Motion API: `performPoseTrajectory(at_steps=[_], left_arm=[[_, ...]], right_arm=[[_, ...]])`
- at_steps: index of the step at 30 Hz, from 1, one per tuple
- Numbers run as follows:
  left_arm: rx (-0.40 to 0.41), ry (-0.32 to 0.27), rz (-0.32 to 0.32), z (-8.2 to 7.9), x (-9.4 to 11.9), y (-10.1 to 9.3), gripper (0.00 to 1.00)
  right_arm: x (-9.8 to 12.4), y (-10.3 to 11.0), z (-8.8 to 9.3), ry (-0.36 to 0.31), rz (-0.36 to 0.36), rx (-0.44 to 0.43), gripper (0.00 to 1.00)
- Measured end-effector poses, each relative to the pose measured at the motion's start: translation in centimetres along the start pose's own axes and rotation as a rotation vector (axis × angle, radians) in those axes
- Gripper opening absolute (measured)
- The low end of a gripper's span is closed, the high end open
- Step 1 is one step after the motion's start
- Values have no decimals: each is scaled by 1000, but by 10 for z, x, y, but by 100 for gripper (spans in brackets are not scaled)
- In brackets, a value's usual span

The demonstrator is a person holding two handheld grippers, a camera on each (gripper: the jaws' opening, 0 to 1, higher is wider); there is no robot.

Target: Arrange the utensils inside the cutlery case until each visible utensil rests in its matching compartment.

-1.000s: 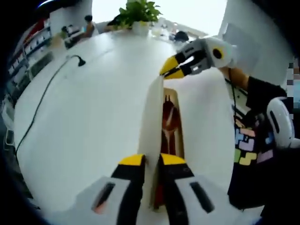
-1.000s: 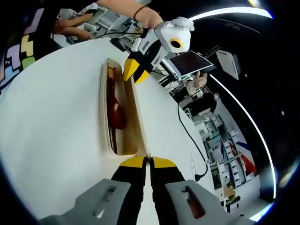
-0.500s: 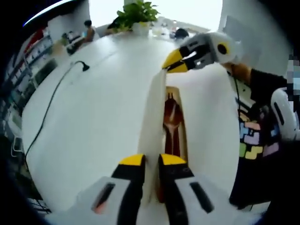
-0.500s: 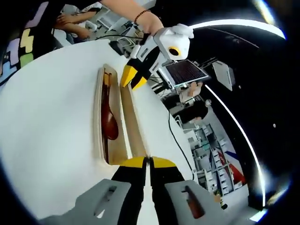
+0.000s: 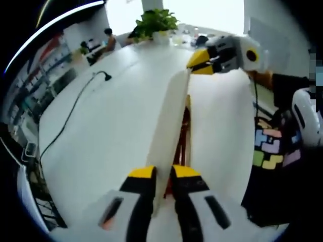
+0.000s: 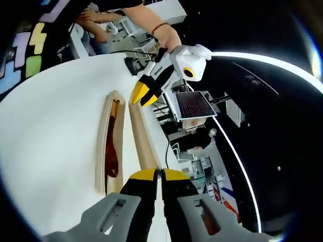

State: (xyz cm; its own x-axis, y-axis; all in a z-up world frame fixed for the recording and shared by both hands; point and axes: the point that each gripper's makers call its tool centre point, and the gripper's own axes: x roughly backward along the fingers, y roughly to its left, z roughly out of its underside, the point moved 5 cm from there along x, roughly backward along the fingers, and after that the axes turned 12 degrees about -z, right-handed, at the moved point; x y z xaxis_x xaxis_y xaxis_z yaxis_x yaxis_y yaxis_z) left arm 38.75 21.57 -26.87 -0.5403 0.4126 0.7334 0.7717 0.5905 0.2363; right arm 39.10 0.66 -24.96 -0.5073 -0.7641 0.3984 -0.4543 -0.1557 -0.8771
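Pinching case lid [image 5: 169, 118] at opposite ends: left gripper [image 5: 162, 173], right gripper [image 6: 160, 175], both seemingly clamped.

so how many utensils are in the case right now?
1 that I can make out: a dark reddish-brown wooden spoon lying lengthwise in the open pale wooden cutlery case. The lifted lid hides part of the tray, so more may be hidden.

I can read no words, numbers or brand marks anywhere. My shirt [image 5: 267, 151] carries only coloured block shapes, not letters. The shelves [image 5: 35, 85] off at the side of the room are too blurred for me to make out any labels.
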Motion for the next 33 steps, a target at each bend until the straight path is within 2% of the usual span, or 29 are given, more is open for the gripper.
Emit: performPoseTrajectory(at_steps=[11,15,17,19,21,24,25,26,28,31,33], left_arm=[[14,-5,0,4,5,-15,13],[23,-11,8,1,5,-18,13],[15,2,35,1,4,-22,13],[-8,-5,45,-3,1,-21,26],[-92,-1,68,-4,-3,-20,49],[-179,54,71,-2,-22,-16,85],[-211,67,117,-1,-32,-18,92],[-215,92,163,2,-38,-21,97],[-197,130,269,3,-51,-28,99],[-278,168,331,3,-67,-29,100],[-316,167,385,-1,-72,-30,98]], right_arm=[[17,13,-10,-60,48,119,1],[22,17,-11,-51,69,157,1],[23,19,-11,-50,73,189,0],[23,24,-11,-41,63,200,0],[24,26,-11,-48,64,196,0],[25,30,-10,-57,70,207,0],[25,31,-11,-59,70,211,0],[25,31,-11,-62,71,214,0],[25,31,-12,-61,68,216,0],[25,31,-13,-68,69,220,0],[25,31,-14,-67,69,226,0]])
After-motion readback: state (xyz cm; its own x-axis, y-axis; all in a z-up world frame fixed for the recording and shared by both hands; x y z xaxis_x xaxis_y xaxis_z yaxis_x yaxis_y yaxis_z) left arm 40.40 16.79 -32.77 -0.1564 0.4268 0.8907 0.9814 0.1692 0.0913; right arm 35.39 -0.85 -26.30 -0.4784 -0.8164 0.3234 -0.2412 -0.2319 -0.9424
